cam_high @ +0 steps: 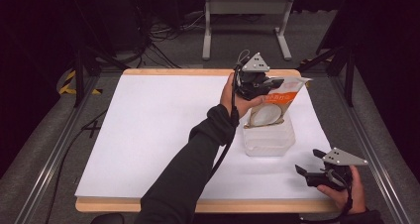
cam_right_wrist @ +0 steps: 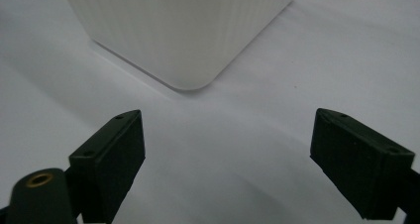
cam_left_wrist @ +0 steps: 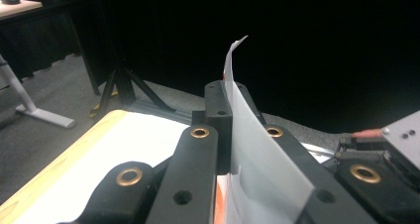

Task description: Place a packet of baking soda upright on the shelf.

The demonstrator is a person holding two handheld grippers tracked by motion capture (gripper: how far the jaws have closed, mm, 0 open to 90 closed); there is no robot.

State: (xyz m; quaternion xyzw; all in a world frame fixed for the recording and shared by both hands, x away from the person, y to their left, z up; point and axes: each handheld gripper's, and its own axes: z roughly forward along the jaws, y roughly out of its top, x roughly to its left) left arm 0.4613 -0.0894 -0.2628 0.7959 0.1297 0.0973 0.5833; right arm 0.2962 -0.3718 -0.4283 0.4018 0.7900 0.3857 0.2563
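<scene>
Two tongs, one bag, one container, all on or above a white surface [cam_high: 148,135] with a wooden edge.
Item 1: left tongs [cam_high: 270,82], held over the far right part of the surface, clamped on the upper edge of the bag [cam_high: 277,102]; from the left gripper view the thin pale film of the bag [cam_left_wrist: 252,149] runs up between the closed jaws.
Item 2: bag, orange and white with a round white panel, its lower part standing inside the container [cam_high: 269,137].
Item 3: container, translucent, ribbed, square with rounded corners, right of centre on the surface.
Item 4: right tongs [cam_high: 308,170], near the right front corner, jaws wide apart, holding nothing, pointed toward the container [cam_right_wrist: 183,30], not touching it
</scene>
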